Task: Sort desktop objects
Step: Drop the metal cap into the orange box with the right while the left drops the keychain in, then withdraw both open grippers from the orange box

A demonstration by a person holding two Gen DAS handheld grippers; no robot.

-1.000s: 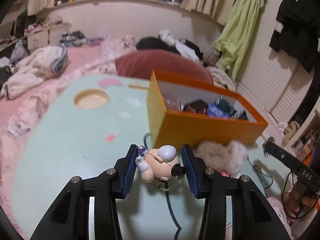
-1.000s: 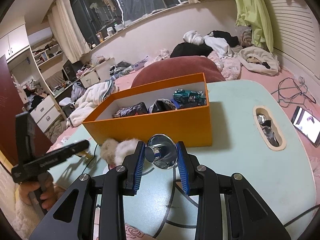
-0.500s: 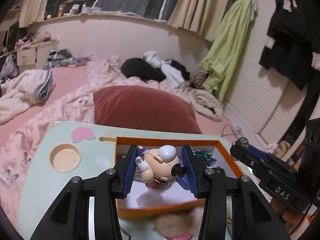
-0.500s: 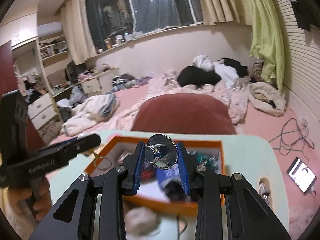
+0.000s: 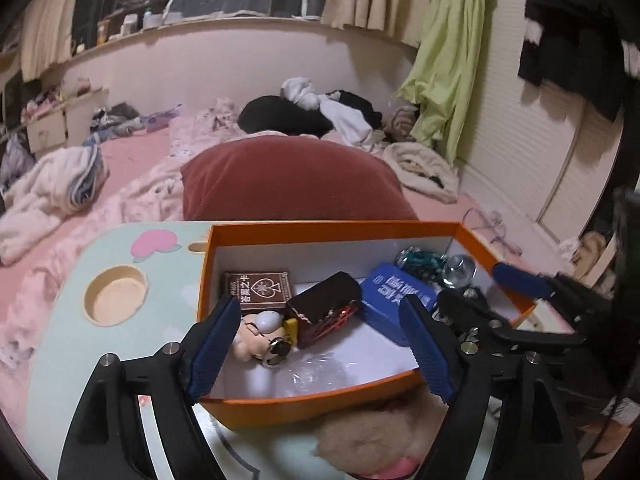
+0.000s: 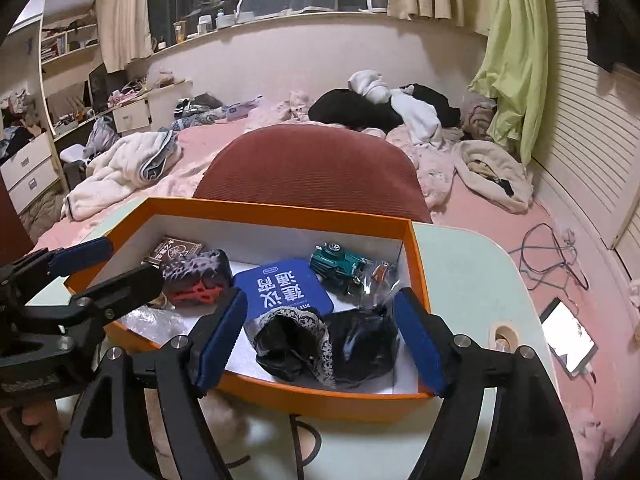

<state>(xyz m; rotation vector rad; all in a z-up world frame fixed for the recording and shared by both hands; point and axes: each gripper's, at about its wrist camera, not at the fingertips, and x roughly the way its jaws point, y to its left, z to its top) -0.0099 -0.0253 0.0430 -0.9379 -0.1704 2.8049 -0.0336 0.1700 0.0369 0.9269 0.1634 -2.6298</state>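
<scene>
Left wrist view: the left gripper [image 5: 318,348] hangs over the near left corner of the orange box [image 5: 320,400], its fingers spread wide and holding nothing. The cartoon figurine [image 5: 262,338] lies on the box floor just ahead of the left finger, beside the brown card deck [image 5: 258,292] and a black-and-red case [image 5: 326,312].

In the right wrist view the right gripper [image 6: 320,340] is likewise wide open and empty above the box's near right end, over a black lace-trimmed pouch [image 6: 304,344]. A fluffy beige pompom [image 5: 372,436] rests on the mint counter [image 5: 72,320] against the box's near wall, below and nearest the left gripper, likely the next pick. Behind lie a red cushion [image 6: 312,172] and a cluttered pink bed.
</scene>
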